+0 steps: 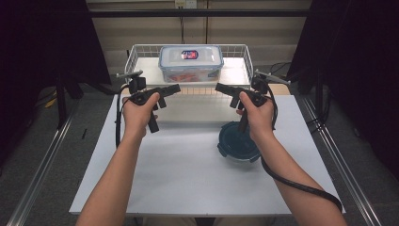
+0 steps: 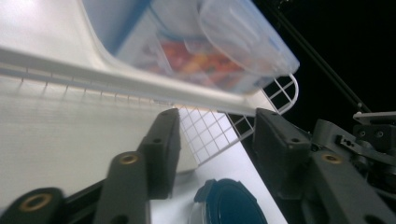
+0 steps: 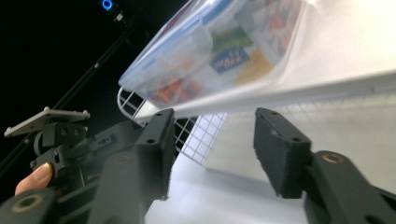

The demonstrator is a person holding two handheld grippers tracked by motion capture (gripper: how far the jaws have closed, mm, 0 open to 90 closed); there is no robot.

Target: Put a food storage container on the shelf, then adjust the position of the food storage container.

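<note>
A clear lidded plastic box point(image 1: 191, 63) with colourful contents sits in a white wire basket point(image 1: 134, 54) at the far edge of the table. My left gripper point(image 1: 173, 88) and right gripper point(image 1: 220, 87) hover just in front of the basket, tips pointing toward each other. In the left gripper view my left gripper point(image 2: 218, 126) is open, with nothing between its jaws, and the box point(image 2: 219, 51) lies beyond it. My right gripper point(image 3: 212, 123) is likewise open and holds nothing, with the box point(image 3: 219, 51) above it.
A round dark-teal lidded container point(image 1: 237, 143) sits on the white table board point(image 1: 188, 174) under my right wrist and also shows in the left gripper view point(image 2: 231, 205). The basket's wire wall point(image 3: 201, 135) stands close ahead of the jaws. Metal rails flank the table.
</note>
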